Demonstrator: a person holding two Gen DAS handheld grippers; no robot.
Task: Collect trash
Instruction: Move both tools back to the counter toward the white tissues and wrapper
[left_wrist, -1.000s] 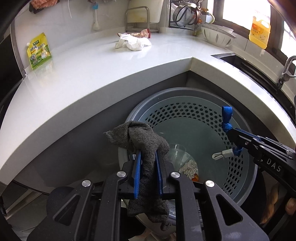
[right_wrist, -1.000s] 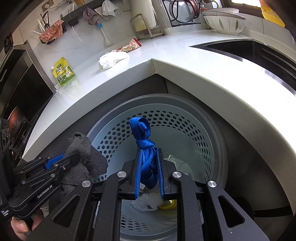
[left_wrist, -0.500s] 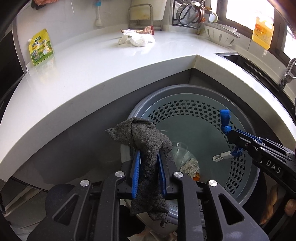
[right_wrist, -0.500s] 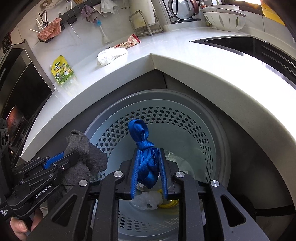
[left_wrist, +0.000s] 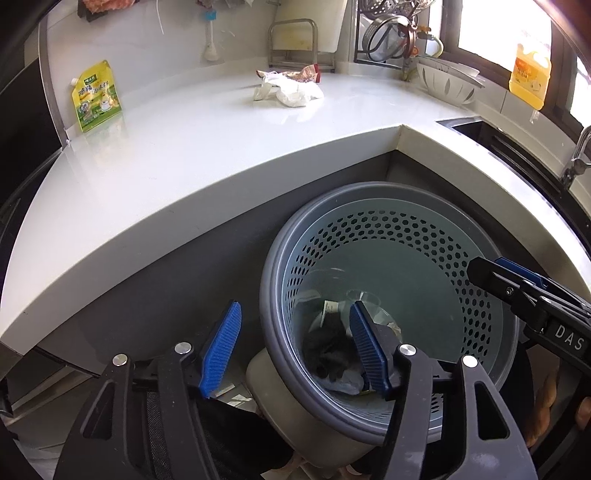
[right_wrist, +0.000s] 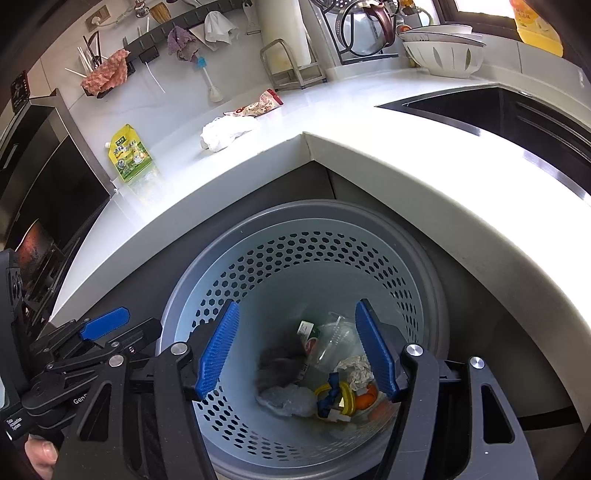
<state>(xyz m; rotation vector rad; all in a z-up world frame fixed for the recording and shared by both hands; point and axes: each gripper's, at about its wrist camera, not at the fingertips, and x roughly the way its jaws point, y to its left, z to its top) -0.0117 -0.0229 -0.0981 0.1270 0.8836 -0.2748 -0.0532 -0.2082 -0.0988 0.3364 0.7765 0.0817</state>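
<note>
A yellow bottle (left_wrist: 529, 80) stands beside the white colander (left_wrist: 447, 84).

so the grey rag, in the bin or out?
In. The grey rag lies at the bottom of the bin; left gripper is open, empty.

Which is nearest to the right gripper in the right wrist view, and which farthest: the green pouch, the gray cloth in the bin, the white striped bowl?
From the right gripper, jaws open:
1. Gray cloth, just below in the bin.
2. Green pouch, on the counter, left.
3. White striped bowl, far back, right.
</note>
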